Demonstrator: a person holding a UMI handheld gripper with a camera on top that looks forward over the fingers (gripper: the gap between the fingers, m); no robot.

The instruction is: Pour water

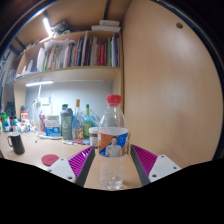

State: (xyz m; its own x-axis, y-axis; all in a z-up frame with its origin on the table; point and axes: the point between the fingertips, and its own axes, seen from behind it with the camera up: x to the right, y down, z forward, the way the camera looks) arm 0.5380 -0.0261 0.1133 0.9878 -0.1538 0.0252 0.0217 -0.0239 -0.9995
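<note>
tongs (112, 165) apart, magenta pads (79, 160) showing on both inner faces. water bottle (113, 140) stands upright between the fingers, red cap (114, 101) on, label around the middle; small gap visible each side, so not clamped. bottle base sits on the wooden desk (40, 172), lower edge cut off by the tongs' housing. beyond the left finger: a black mug (15, 143), a red lid-like disc (49, 159), and a crowd of bottles and jars (68, 122), too small to identify. bookshelf (75, 50) above them, titles unreadable. plain wooden panel (170, 90) beyond the right finger.
</note>
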